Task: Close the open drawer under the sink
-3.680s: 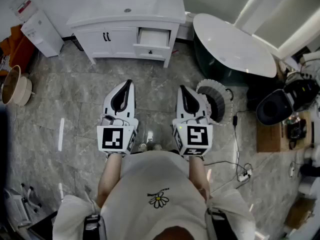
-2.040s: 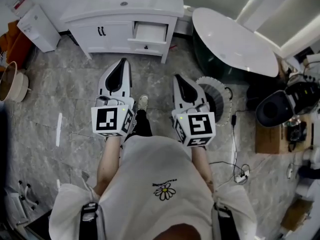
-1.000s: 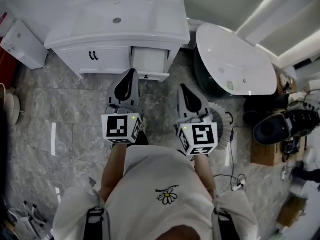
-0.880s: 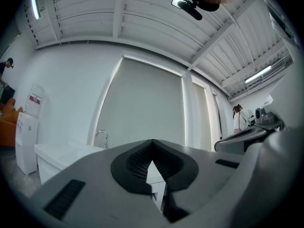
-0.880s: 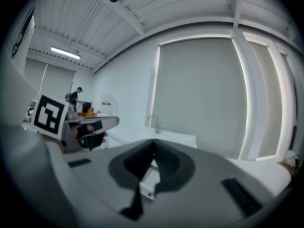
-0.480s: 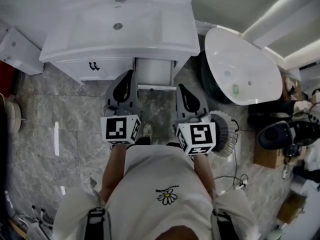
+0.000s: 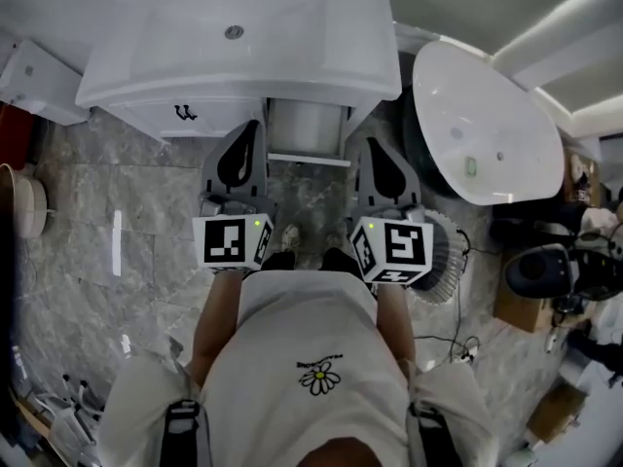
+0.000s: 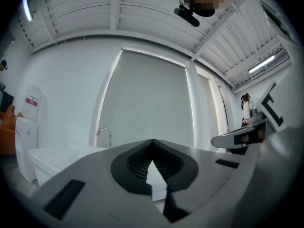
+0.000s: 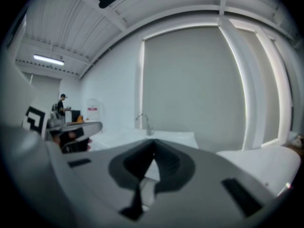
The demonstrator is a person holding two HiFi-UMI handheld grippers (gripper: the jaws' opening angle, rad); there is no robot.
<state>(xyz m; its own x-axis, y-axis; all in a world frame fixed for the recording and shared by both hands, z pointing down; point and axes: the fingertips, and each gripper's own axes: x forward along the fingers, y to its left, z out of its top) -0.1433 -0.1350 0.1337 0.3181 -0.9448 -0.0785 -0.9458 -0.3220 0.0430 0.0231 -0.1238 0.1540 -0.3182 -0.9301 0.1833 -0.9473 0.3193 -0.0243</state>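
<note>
The drawer (image 7: 306, 127) is seen pulled out at the right end of the white cabinet (image 7: 209, 120), under the sink (image 7: 234, 27). It is judged stiff and easy-sliding, best pushed flat on its front panel rather than gripped. It is flanked by the left gripper (image 7: 253, 126) and right gripper (image 7: 372, 146), both closed and empty. Grey stone floor (image 7: 156, 212) is spread below, and a white bathtub (image 7: 487, 125) is set beside the cabinet.

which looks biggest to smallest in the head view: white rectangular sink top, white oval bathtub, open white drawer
1. white rectangular sink top, though the picture's top edge cuts it
2. white oval bathtub
3. open white drawer
</note>
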